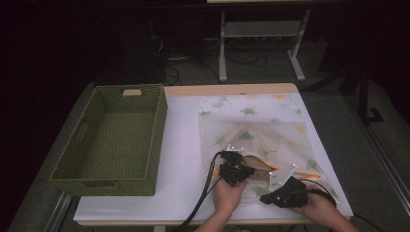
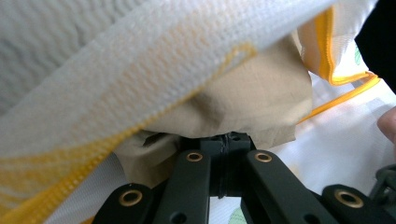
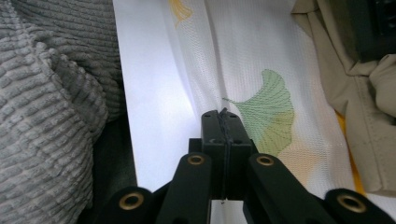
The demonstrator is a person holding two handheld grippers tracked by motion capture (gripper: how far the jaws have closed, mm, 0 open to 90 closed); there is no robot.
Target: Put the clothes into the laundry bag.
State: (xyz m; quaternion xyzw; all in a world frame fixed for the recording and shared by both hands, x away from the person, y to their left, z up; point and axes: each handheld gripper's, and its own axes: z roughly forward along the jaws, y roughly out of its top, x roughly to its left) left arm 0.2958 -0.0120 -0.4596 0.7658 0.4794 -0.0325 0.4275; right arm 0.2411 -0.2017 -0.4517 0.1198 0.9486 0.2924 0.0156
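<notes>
A white mesh bag (image 1: 256, 121) with green leaf prints and orange trim lies on the right half of the table. A tan cloth (image 1: 258, 164) pokes out of its near opening. My left gripper (image 1: 247, 170) sits at that opening. In the left gripper view its jaws (image 2: 229, 139) are shut with the tan cloth (image 2: 261, 93) puckered at their tips, under the lifted mesh (image 2: 140, 56). My right gripper (image 1: 265, 198) is low at the bag's near edge. Its jaws (image 3: 224, 119) are shut on a pinch of the mesh bag (image 3: 261, 56), just left of a green leaf print.
A deep green woven basket (image 1: 157, 140) stands on the left half of the white table (image 1: 183, 145), with nothing in it. A grey ribbed sleeve (image 3: 51, 93) lies close to the table's front edge. Dark floor and a stand's legs lie beyond the far edge.
</notes>
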